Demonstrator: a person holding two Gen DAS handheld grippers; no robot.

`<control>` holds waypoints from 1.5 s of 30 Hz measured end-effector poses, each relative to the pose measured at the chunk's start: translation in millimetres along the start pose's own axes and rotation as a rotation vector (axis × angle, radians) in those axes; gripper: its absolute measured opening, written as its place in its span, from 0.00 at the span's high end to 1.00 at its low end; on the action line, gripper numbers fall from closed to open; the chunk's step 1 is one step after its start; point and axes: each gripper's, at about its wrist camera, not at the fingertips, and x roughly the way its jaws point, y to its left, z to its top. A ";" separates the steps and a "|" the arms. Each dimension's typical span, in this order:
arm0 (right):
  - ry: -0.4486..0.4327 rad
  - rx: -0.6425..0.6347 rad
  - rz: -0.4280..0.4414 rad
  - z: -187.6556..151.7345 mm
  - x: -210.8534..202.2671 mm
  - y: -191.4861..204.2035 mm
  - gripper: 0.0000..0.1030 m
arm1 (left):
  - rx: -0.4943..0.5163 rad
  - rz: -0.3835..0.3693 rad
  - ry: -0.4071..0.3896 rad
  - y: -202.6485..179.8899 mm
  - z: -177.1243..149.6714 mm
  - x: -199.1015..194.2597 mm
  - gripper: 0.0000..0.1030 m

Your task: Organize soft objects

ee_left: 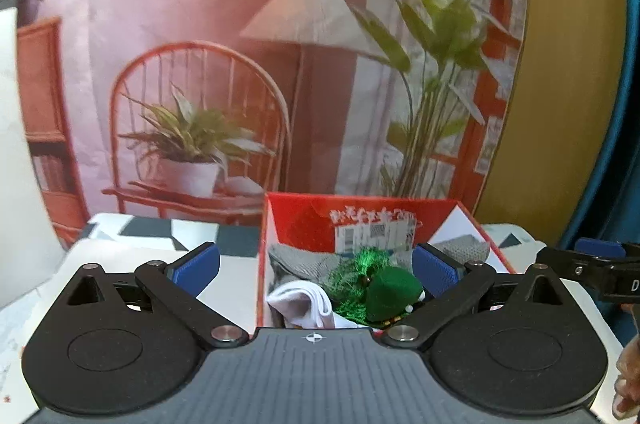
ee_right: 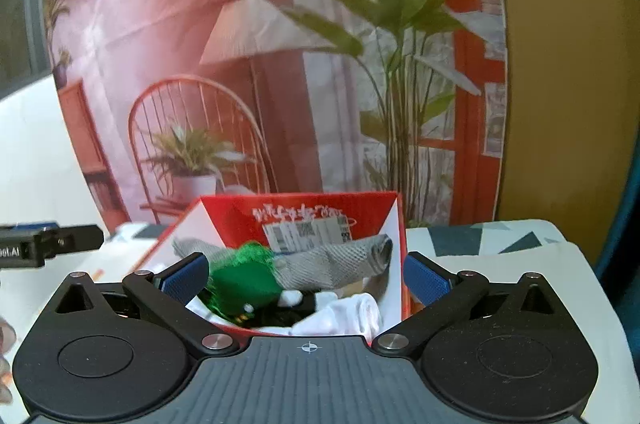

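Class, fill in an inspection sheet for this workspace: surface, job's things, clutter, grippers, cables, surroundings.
Surface: white table with a grey triangle-patterned cloth at the back.
Job's things: red box holding a grey mesh cloth, a green plush toy and white socks.
Clutter: nothing seen.
Grippers: left gripper open, empty; right gripper open, empty; both just short of the box.
Cables: nothing seen.
Surroundings: printed backdrop of a chair, lamp and plants; yellow panel at right.
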 end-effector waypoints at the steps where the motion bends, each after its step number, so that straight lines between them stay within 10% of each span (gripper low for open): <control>1: -0.002 0.014 0.005 2.8 -4.9 0.7 0.00 | 0.004 0.013 -0.007 -1.6 2.4 -6.7 0.00; 29: -0.141 -0.016 -0.071 15.7 -212.9 71.0 0.00 | 0.029 0.153 -0.158 -45.0 9.5 -227.0 0.00; 45: -0.193 -0.091 -0.122 11.8 -267.1 93.8 0.00 | -0.004 0.145 -0.177 -45.7 2.1 -248.5 0.00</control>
